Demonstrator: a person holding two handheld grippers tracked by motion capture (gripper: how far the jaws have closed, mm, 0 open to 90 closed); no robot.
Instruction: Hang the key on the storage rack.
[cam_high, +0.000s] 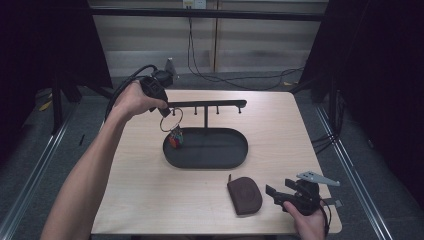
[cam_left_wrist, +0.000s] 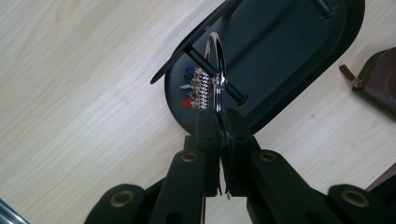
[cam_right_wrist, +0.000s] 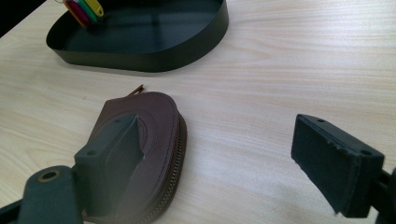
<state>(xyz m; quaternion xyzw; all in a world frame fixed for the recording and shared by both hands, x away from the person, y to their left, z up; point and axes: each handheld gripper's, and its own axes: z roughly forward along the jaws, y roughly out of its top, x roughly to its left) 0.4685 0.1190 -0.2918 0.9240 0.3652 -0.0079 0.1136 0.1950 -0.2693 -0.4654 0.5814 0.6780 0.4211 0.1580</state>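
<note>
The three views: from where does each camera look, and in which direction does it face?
High view: above the person's side, facing forward and down on the table; both forearms and hands show.
Left gripper view: rides the left gripper, looking down its shut jaws at the key ring and rack.
Right gripper view: rides the right gripper, low over the table, past open jaws toward the brown pouch.
All share the black tray.
</note>
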